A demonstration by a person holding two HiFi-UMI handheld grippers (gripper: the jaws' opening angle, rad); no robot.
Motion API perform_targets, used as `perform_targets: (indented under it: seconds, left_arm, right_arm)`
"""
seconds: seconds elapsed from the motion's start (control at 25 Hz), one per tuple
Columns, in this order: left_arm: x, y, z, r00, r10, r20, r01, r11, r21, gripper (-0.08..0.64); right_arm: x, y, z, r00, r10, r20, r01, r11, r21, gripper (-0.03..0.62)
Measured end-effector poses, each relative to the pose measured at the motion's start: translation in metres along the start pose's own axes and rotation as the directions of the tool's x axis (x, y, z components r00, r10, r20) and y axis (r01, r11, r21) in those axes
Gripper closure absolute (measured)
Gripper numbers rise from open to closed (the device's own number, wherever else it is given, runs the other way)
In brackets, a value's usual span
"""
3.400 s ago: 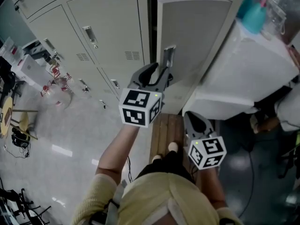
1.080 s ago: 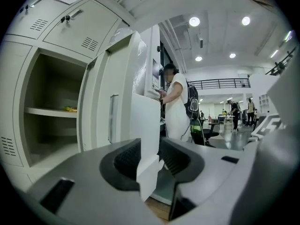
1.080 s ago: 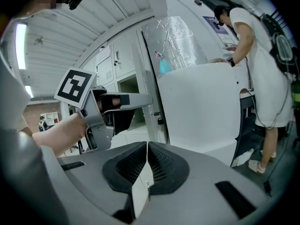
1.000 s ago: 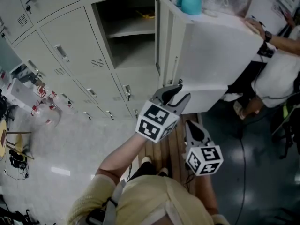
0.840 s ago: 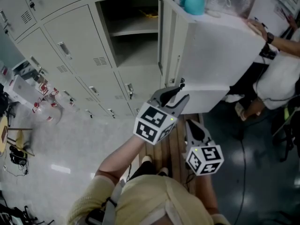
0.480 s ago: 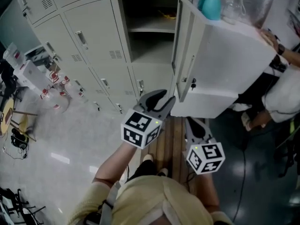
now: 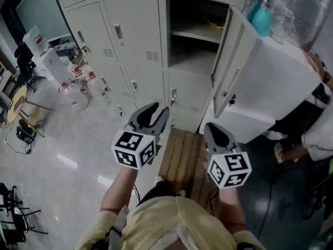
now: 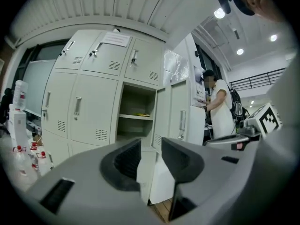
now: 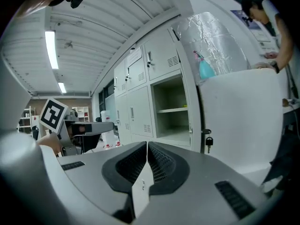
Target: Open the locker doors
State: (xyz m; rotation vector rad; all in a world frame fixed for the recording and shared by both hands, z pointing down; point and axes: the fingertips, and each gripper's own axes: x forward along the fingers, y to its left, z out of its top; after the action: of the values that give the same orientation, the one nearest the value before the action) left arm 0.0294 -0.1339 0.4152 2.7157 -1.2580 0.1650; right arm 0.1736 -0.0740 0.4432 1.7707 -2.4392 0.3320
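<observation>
A cream locker bank fills the head view. One upper compartment [image 7: 192, 40] stands open, its door [image 7: 229, 69] swung out to the right with a key [image 7: 232, 97] hanging from the lock. The neighbouring door [image 7: 132, 30] on the left is closed, with a metal handle [image 7: 118, 34]. My left gripper [image 7: 155, 110] is open and empty, held in front of the lower lockers, left of the open door. My right gripper [image 7: 212, 129] is shut on nothing, below the open door. The left gripper [image 8: 150, 156] faces the open compartment [image 8: 136, 116]. The right gripper [image 9: 146, 161] points at the door [image 9: 239, 111].
A white cabinet [image 7: 281, 82] with a teal spray bottle [image 7: 263, 17] stands right of the open door. Water bottles [image 7: 78, 85] sit on the floor at left. A wooden pallet [image 7: 184, 160] lies underfoot. A person [image 8: 218, 107] stands to the right.
My left gripper has drawn away from the open door's edge and swung left, still open. The right gripper stayed shut and rose a little. The door stands wide open.
</observation>
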Motion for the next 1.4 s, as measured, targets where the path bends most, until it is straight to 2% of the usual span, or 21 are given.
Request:
perform_targets:
  seconds: [0.24, 0.48, 1.08, 1.24, 1.4]
  left_arm:
    - [-0.018, 0.035, 0.011, 0.997, 0.073, 0.013, -0.073, 0.997, 0.005, 0.423]
    - [-0.021, 0.062, 0.023, 0.995, 0.097, 0.021, -0.097, 0.995, 0.0, 0.423]
    - [-0.014, 0.092, 0.074, 0.996, 0.067, 0.053, -0.069, 0.997, 0.039, 0.423]
    - [-0.009, 0.096, 0.083, 0.996, 0.06, 0.064, -0.063, 0.996, 0.061, 0.423]
    - [-0.006, 0.103, 0.086, 0.996, 0.059, 0.071, -0.064, 0.996, 0.069, 0.423]
  right_arm:
    - [0.024, 0.019, 0.027, 0.999, 0.035, 0.033, -0.034, 0.999, -0.019, 0.586]
    - [0.048, 0.033, 0.063, 0.995, 0.069, 0.078, -0.067, 0.997, -0.03, 0.586]
    - [0.102, 0.053, 0.124, 0.99, 0.076, 0.119, -0.073, 0.997, -0.032, 0.583]
    - [0.114, 0.057, 0.13, 0.988, 0.086, 0.126, -0.082, 0.996, -0.036, 0.538]
    - [0.124, 0.061, 0.134, 0.988, 0.089, 0.128, -0.084, 0.996, -0.044, 0.526]
